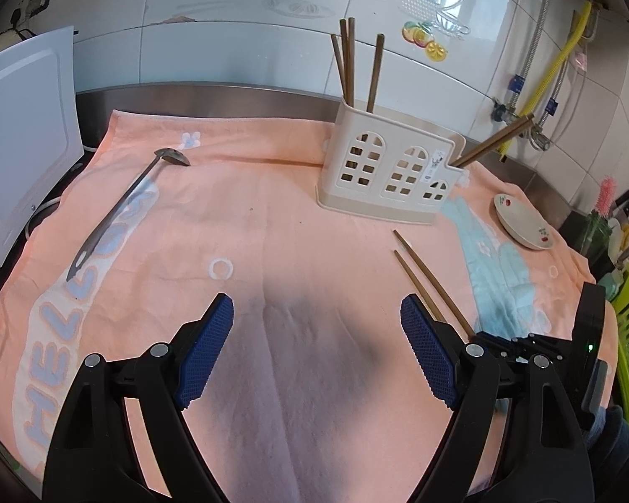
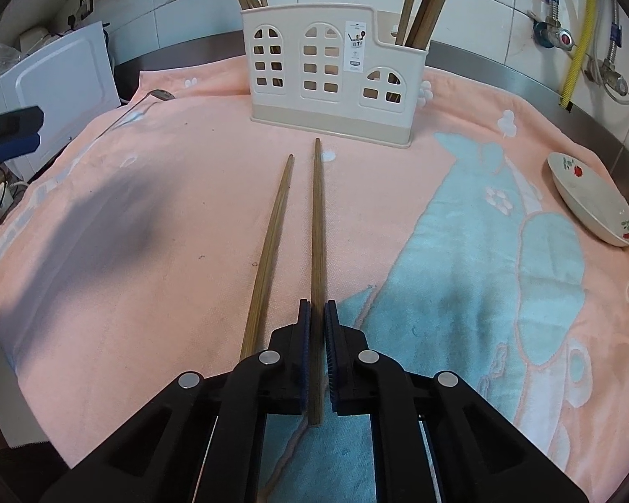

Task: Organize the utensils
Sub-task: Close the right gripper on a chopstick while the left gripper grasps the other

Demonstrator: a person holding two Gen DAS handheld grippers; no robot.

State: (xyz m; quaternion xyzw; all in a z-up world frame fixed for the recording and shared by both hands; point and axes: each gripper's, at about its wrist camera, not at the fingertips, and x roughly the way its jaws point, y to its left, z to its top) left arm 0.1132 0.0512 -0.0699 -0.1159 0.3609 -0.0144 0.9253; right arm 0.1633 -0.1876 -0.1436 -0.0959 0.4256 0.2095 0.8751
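Right tool clamped on one chopstick; left tool gaping, empty.

Pink towel covers tabletop. Cream holder at back with chopsticks upright. Right tool pinches right-hand chopstick, brown, tapered, tip toward holder; second chopstick lies just left, outside jaws. Left tool hovers over towel.
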